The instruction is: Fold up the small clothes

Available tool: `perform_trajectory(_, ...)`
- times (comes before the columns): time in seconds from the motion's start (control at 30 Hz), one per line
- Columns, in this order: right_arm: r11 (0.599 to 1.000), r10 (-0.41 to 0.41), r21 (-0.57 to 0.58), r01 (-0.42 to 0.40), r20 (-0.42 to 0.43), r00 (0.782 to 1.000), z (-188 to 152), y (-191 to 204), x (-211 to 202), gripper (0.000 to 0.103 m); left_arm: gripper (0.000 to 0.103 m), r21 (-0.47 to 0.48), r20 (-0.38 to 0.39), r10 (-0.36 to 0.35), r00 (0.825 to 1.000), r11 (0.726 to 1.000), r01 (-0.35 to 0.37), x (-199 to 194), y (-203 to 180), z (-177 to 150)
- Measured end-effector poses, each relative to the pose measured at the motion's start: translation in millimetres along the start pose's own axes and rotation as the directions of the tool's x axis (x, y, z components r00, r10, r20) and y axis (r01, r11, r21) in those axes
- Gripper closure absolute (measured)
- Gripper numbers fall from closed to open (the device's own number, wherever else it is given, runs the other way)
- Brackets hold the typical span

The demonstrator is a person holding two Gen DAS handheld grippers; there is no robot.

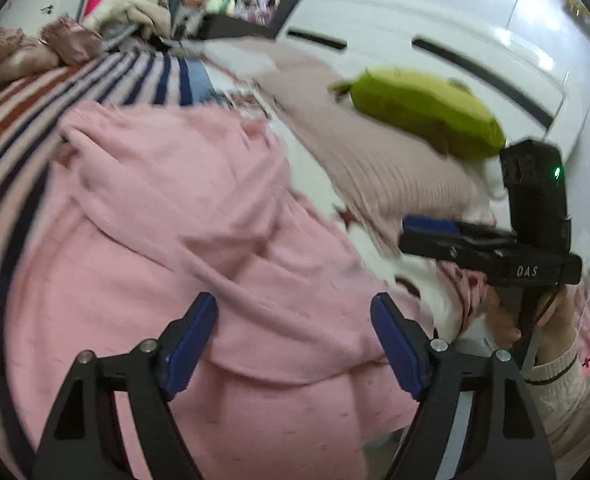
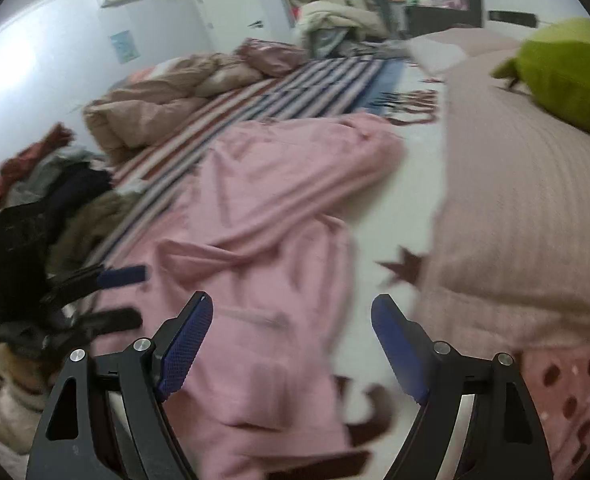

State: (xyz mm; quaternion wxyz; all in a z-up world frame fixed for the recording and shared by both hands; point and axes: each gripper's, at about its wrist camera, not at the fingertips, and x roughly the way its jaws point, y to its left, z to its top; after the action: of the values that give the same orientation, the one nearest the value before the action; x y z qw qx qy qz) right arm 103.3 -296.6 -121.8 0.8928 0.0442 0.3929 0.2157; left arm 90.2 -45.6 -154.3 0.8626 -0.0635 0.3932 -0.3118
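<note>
The pink garment point(image 2: 263, 216) lies spread on the bed point(image 2: 399, 200), partly over a striped blanket point(image 2: 295, 84) and partly on the white sheet, with a ribbed pillow point(image 2: 515, 208) just beside it on the right and a green cushion point(image 2: 567, 76) on top of that pillow; it looks laid flat on purpose, so that an edge can be taken and turned over. The left gripper point(image 1: 293, 340) hangs over the near part of the cloth with its jaws wide and nothing between them; the right gripper point(image 2: 291, 344) is likewise wide and empty, above the garment's right edge where pink meets sheet; this reads as both set to take hold for a fold, though neither touches the cloth yet. In the right view the garment's long axis runs from the near edge away toward the upper right, its far end rounded near the blanket's fringe; a long fold of cloth crosses it near the middle. Both views are blurred, so which end is the neck or hem cannot be told; a dark pile of clothes point(image 2: 55, 184) sits well to the left.
</note>
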Motion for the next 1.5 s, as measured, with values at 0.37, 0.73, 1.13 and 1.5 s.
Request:
perform_trajectory(0.37,0.984,0.062,0.166,-0.067,0.04,0.997,-30.2,-43.4,-8.6,0.024,0.068,0.145,-0.054,0.136,0.989,0.981,-0.127,38.1,-49.6,-22.4)
perform_trajectory(0.73,0.983,0.044,0.178,-0.052,0.05,0.998,-27.6,-37.6,-7.9,0.024,0.097,0.099,0.034,0.167,0.985,0.981,-0.169,-44.1,3.4,-12.2)
perform_trajectory(1.13,0.994,0.021,0.104,-0.019,-0.017,1.0,-26.5,3.5,22.2,0.024,0.069,0.057,0.024,0.449,0.893,0.891,-0.45,-96.4,91.0,-35.6)
perform_trajectory(1.5,0.986,-0.165,-0.043,0.163,-0.054,0.985,-41.2,23.2,42.6,0.093,0.089,-0.022,0.001,0.274,0.962,0.962,-0.274,-69.7,79.0,-43.6)
